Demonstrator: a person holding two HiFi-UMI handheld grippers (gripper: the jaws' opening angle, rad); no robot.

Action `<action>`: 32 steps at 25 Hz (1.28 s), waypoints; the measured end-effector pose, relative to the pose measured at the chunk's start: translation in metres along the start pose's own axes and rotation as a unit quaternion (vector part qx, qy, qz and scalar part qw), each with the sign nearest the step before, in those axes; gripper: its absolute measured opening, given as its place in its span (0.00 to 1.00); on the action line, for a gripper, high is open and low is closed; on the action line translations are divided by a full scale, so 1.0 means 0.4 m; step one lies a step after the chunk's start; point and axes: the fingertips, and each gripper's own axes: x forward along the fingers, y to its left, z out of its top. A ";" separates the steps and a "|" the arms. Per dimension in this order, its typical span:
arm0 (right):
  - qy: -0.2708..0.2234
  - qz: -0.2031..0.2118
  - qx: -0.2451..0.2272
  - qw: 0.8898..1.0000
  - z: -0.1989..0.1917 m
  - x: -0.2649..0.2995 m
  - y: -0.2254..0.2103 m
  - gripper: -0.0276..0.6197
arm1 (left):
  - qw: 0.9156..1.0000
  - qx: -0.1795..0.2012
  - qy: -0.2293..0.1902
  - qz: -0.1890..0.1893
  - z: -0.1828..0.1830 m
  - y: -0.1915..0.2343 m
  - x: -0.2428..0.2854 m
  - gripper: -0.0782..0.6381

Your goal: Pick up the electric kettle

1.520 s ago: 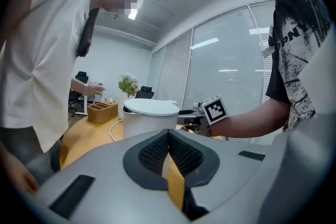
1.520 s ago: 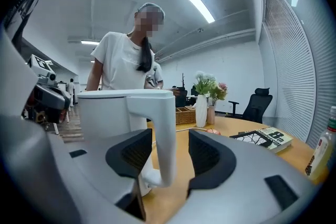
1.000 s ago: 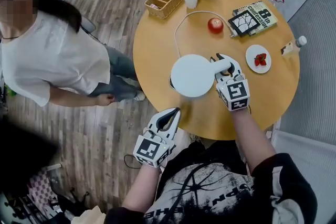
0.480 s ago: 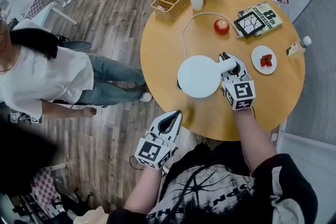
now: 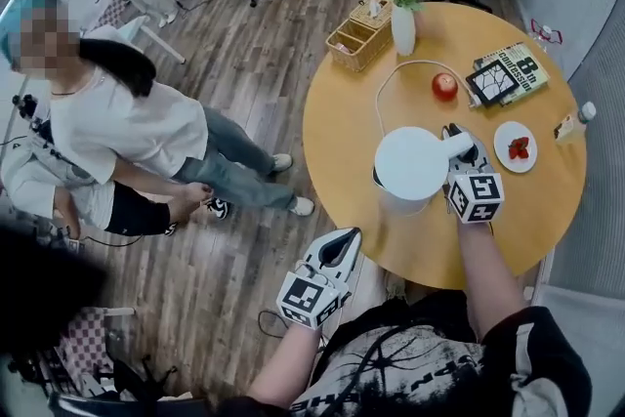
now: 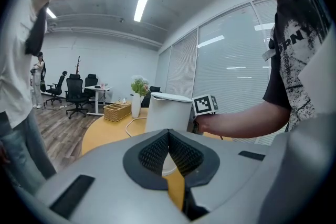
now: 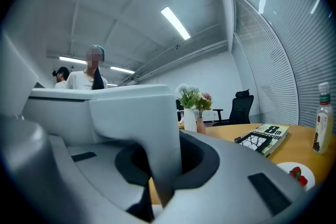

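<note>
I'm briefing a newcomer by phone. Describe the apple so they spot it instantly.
Find the round wooden table. On its far side, between the white flower vase and the black-and-white book, sits the apple. It is the only red ball there; the strawberries lie on a plate.

"8th" in large print and the smaller word "confession" stand on the cover of the black-and-yellow paperback book [image 5: 508,73] just right of the round red apple [image 5: 444,86]; well below the apple, white letters "PN" show on the wearer's black T-shirt [image 6: 294,60]
</note>
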 end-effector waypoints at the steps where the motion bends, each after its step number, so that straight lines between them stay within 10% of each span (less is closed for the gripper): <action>1: -0.001 -0.003 0.007 1.000 0.007 -0.009 -0.009 0.13 | 1.000 0.002 -0.003 -0.001 0.009 -0.004 -0.001 0.11; 15: -0.024 -0.056 0.016 0.998 0.109 -0.159 -0.167 0.14 | 0.997 0.043 -0.034 -0.047 0.103 -0.075 0.079 0.11; 32: -0.026 -0.184 0.027 0.982 0.088 -0.497 -0.493 0.14 | 0.978 0.073 -0.008 -0.197 0.124 -0.322 0.328 0.11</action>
